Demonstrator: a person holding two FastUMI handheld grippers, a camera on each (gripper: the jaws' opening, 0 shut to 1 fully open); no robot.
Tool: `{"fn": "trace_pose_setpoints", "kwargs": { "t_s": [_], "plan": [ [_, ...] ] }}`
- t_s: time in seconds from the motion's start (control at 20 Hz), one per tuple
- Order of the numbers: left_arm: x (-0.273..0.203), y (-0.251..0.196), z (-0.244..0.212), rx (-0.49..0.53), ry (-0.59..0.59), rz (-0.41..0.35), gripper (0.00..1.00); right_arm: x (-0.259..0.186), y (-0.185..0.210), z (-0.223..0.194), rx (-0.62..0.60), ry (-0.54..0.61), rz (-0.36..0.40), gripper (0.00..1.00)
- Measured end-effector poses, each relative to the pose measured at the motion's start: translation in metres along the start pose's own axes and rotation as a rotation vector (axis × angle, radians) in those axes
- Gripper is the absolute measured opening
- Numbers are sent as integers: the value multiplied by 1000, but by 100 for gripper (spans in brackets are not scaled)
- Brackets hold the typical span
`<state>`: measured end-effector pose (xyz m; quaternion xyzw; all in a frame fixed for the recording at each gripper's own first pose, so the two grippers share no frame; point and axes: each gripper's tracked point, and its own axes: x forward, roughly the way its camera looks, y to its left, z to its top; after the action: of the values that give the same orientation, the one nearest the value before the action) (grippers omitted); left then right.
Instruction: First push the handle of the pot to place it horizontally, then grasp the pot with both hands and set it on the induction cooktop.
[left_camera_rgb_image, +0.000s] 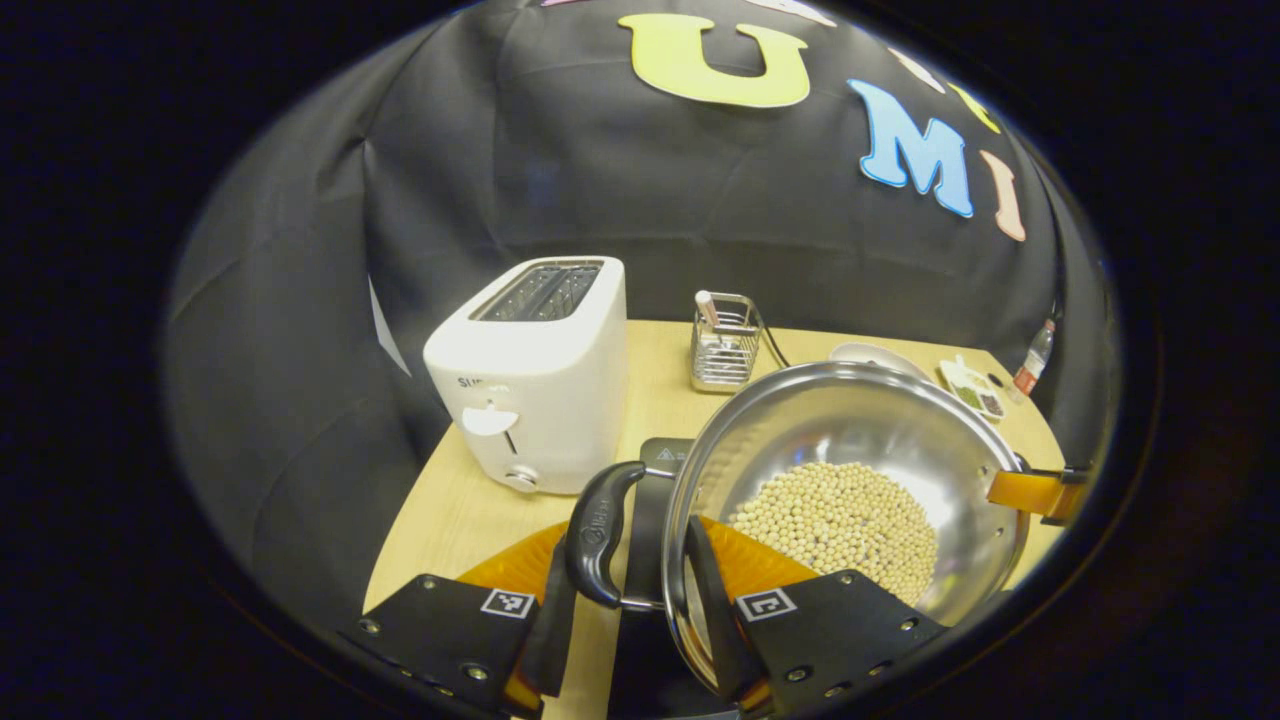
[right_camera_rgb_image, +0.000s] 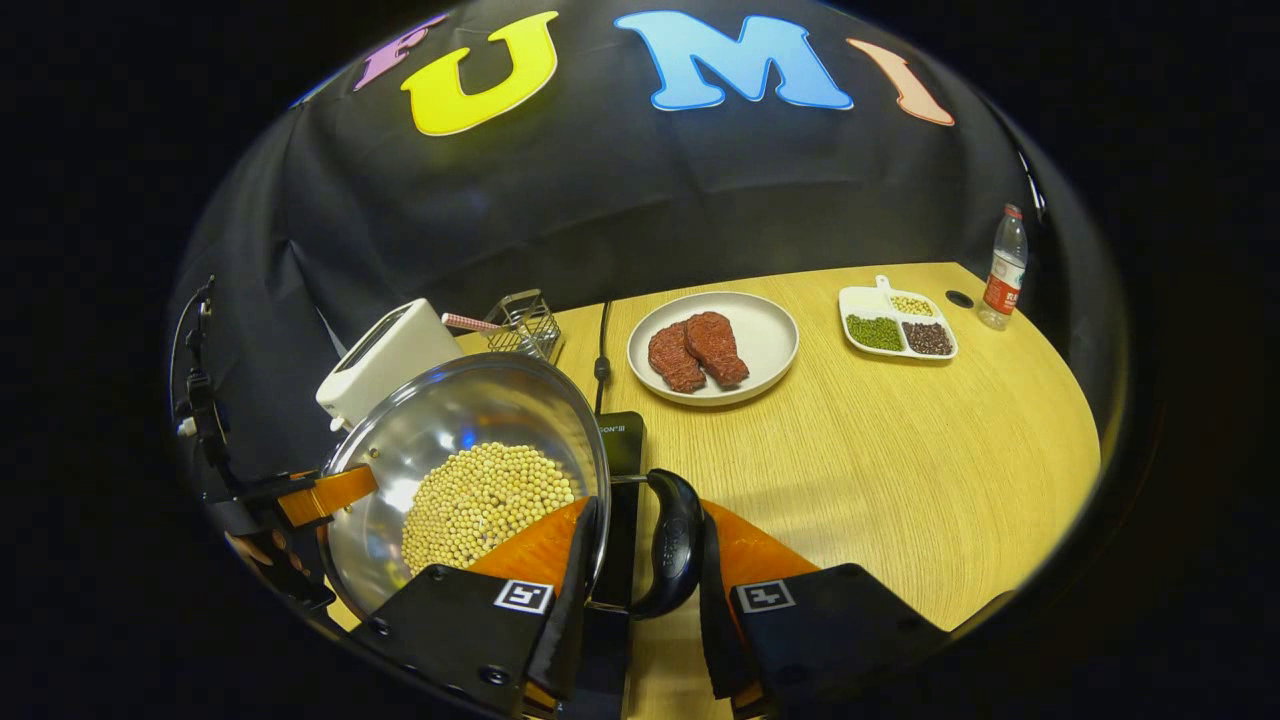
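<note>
Pot (left_camera_rgb_image: 850, 470) shiny steel (holds pale beans (left_camera_rgb_image: 835, 525)); handles black.

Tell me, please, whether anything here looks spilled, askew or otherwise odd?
Nothing spilled. The pot looks tilted, held over the cooktop, its beans heaped toward one side. The plate of meat and sectioned dish look tidy.

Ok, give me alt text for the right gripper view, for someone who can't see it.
The right gripper straddles one black side handle and the rim of a steel pot of pale beans; the left gripper is at the far rim. Behind, on the wooden table, sit a plate of two steaks, a toaster and a bottle.
</note>
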<state>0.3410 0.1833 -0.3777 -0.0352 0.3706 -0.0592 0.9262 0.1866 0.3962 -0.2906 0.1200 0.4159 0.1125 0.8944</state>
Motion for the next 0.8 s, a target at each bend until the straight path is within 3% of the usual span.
{"fn": "trace_pose_setpoints", "kwargs": {
  "t_s": [0.4,0.7,0.75,0.8],
  "plan": [
    [13,2,-7,-3,10,4,58,8,1,1,12,4,5,49],
    [-7,-5,-6,5,-44,38,68,5,4,7,-33,-45,27,60],
    [-8,-9,-3,-7,-64,37,80,-1,2,11,-44,-68,16,83],
    [-15,-10,5,-18,-93,51,87,-6,1,17,-54,-94,11,100]
  ]
}}
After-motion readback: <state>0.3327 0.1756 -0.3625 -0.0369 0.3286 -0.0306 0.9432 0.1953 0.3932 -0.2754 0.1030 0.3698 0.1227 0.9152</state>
